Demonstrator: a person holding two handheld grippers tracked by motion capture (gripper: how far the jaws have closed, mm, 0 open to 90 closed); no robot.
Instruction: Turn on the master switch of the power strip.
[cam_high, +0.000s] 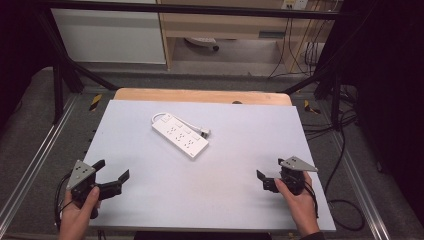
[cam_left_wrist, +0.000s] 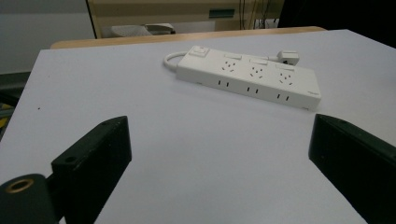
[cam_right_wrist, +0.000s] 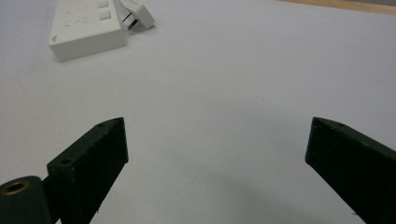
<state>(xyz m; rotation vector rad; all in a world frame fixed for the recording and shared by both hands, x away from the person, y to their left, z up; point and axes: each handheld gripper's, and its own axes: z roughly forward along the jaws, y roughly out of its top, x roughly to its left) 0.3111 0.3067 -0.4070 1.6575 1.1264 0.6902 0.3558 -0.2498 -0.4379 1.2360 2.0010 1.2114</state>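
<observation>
Landmark: a white rectangular plastic power strip (cam_high: 180, 135) with three rows of sockets lies flat on the pale grey worktop (cam_high: 165, 200), a little beyond its middle, set at a slant.

Switch: a small button (cam_left_wrist: 200, 50) sits at one end of the power strip, the end where the white cord (cam_left_wrist: 171, 59) loops out.

Plug: a white plastic plug (cam_high: 205, 132) lies on the worktop just beside the power strip's far long side — in the right gripper view it rests by the strip's corner (cam_right_wrist: 138, 15).

Sockets: every socket on the power strip that can be seen has nothing plugged into it.

Left gripper: the black two-jaw left gripper (cam_high: 113, 171), held in a hand (cam_high: 80, 216), is near the worktop's front left corner, well apart from the power strip and nearer the person than it; jaws spread wide, nothing between them.

Right gripper: the black two-jaw right gripper (cam_high: 268, 172), held in the other hand (cam_high: 300, 200), is near the worktop's front right, also well apart from the power strip; jaws spread wide — only bare worktop between them.

Power strip from the grippers: it lies ahead of the left gripper between its jaws' lines, and up to the left in the right gripper view.
</observation>
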